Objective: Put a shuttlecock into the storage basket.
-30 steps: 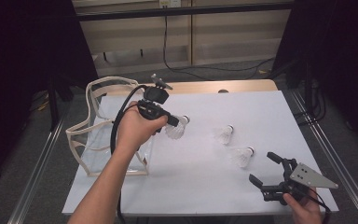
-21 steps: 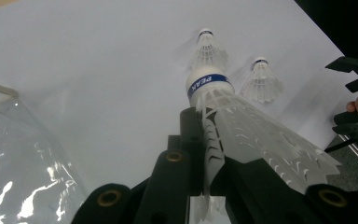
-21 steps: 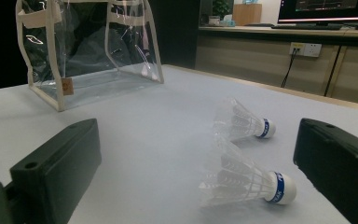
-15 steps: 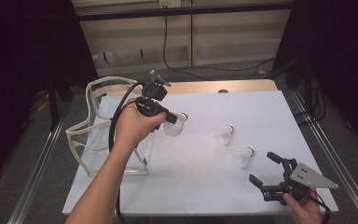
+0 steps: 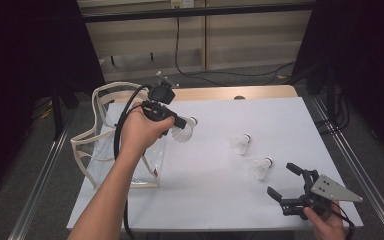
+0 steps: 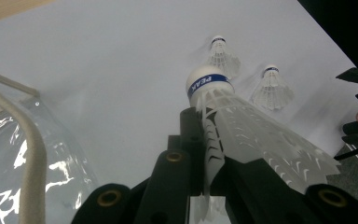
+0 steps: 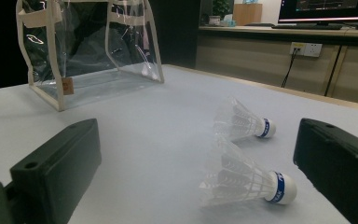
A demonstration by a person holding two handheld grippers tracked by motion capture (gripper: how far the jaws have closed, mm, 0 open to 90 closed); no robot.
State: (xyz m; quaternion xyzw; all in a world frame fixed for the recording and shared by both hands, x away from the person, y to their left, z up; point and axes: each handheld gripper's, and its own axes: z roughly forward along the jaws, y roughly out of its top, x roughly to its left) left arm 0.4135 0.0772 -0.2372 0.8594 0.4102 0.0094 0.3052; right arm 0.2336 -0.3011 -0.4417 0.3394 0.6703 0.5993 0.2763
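Note:
My left gripper (image 5: pixel 180 125) is shut on the feather skirt of a white shuttlecock (image 5: pixel 185 132), held above the table just right of the clear bag (image 5: pixel 111 145). In the left gripper view the shuttlecock (image 6: pixel 242 126) is pinched between the jaws, its blue-banded cork (image 6: pixel 207 83) pointing away. Two more shuttlecocks (image 5: pixel 241 144) (image 5: pixel 260 168) lie on their sides on the white table (image 5: pixel 280 120). My right gripper (image 5: pixel 281 180) rests near the front right edge, open, jaws toward them. The right gripper view shows the pair (image 7: pixel 244 123) (image 7: pixel 244 182) between its spread jaws.
The clear plastic bag with beige trim and handles (image 7: pixel 88 51) stands open at the table's left side. A wooden strip (image 5: pixel 230 93) runs along the far edge. Metal rails (image 5: pixel 350 155) border the table, with cables on the floor behind.
My left gripper, with the shuttlecock still in it, has drifted slightly up and toward the bag. The right gripper and the two lying shuttlecocks have not moved.

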